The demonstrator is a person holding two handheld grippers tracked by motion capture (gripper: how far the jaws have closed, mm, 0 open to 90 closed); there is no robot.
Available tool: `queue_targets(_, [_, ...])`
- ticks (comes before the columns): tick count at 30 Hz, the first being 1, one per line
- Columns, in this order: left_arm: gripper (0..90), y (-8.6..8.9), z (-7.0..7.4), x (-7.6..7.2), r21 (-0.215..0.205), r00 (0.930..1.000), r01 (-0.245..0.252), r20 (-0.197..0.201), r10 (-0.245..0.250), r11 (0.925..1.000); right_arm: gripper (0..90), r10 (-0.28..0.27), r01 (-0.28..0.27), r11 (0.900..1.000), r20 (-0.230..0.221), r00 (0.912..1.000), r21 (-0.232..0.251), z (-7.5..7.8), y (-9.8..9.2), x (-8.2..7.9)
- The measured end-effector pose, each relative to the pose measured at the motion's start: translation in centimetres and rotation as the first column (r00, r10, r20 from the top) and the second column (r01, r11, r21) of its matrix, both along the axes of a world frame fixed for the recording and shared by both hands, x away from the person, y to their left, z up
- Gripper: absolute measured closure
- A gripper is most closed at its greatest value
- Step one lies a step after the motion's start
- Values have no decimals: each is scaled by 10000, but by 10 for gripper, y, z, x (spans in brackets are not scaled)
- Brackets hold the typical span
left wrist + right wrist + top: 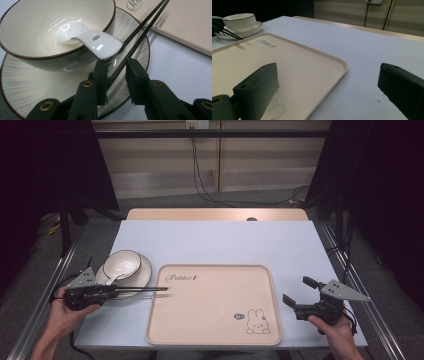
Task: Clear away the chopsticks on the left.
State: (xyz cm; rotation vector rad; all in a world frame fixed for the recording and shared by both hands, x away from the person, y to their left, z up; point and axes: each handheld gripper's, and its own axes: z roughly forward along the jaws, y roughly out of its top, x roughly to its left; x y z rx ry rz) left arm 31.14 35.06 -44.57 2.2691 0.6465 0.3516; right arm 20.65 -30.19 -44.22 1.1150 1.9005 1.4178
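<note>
left tool: chopsticks straddled, pads not seen pressing | chopsticks laid from plate rim onto tray corner | right tool: released, right of tray

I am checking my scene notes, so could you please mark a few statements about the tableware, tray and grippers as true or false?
1. The white ceramic spoon lies in the dark-rimmed cream bowl. True.
2. The bowl stands on the beige rectangular plastic tray. False: it stands on a white ribbed saucer beside the tray.
3. The black chopsticks run between the left gripper jaws. True.
4. The right gripper holds a cup. False: its jaws are open and empty.
5. The tray bears a rabbit drawing. True.
</note>
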Motion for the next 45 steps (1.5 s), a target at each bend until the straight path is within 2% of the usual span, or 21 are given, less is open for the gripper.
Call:
queue_targets(3, [715,-1,-1,1,-66,9999,108,-33,-108,9999,28,-40,40,10000,6,10000,-22,0,0,0])
queue_targets(7, [730,-4,-2,4,90,9995,297,-146,-296,9995,29,-30,30,10000,-7,10000,8,0,0,0])
queue_targets(10, [761,-4,-1,7,166,9984,420,-384,-413,9990,29,-26,26,10000,-3,10000,12,0,0,0])
queue_targets(11, [778,-4,-1,8,396,9968,585,-569,-562,9975,29,-41,41,10000,-4,10000,1,0,0,0])
queue_targets(13, [804,-4,-3,9,283,9956,686,-653,-666,9972,29,-70,70,10000,-35,10000,56,0,0,0])
queue_targets(16, [834,-5,-4,9,145,9949,660,-767,-647,9977,29,-88,88,10000,-22,10000,30,0,0,1])
queue_targets(17, [848,-4,-2,10,264,9934,731,-910,-704,9970,29,-98,98,10000,18,10000,-9,-1,0,1])
queue_targets(19, [852,-4,-3,10,205,9940,695,-857,-675,9974,29,-98,98,10000,5,10000,-1,-1,0,1])
queue_targets(22, [855,-4,-1,10,331,9937,611,-957,-577,9976,29,-129,129,9999,-23,9999,-16,-1,0,1])
queue_targets(23, [856,-5,-1,9,148,9929,541,-1067,-523,9984,29,-76,76,10000,1,10000,3,0,0,1])
queue_targets(27, [857,-4,3,7,-7,9929,295,-1154,-294,9996,29,-18,18,10000,26,10000,-1,0,0,1])
queue_targets(28, [857,-4,4,6,-173,9898,236,-1401,-258,9996,29,-18,18,10000,26,10000,-1,0,0,1])
queue_targets(30, [858,-3,7,4,-222,9895,15,-1444,-47,9998,27,1,-1,10000,30,10000,13,0,0,0])
queue_targets(33, [859,-2,10,1,-640,9881,-160,-1537,60,9978,22,42,-42,10000,32,10000,2,0,0,0])
queue_targets(34, [859,-2,10,1,-640,9881,-160,-1537,60,9978,22,42,-42,10000,32,10000,2,0,0,0])
queue_targets(35, [860,-3,12,-2,-940,9874,-254,-1577,103,9952,18,34,-34,10000,57,10000,52,0,0,1])
queue_targets(38, [860,-4,15,-4,-842,9889,-210,-1481,83,9962,17,79,-79,9999,41,10000,109,0,0,0])
queue_targets(39, [860,-5,16,-6,-1085,9871,-283,-1599,106,9937,16,79,-80,9999,41,10000,104,0,0,0])
queue_targets(41, [860,-6,17,-8,-1140,9866,-359,-1625,170,9928,16,96,-97,9999,57,9999,115,1,0,0])
queue_targets(45, [860,-8,19,-16,-1526,9834,-696,-1768,421,9858,10,157,-159,9998,137,9998,119,1,0,0])
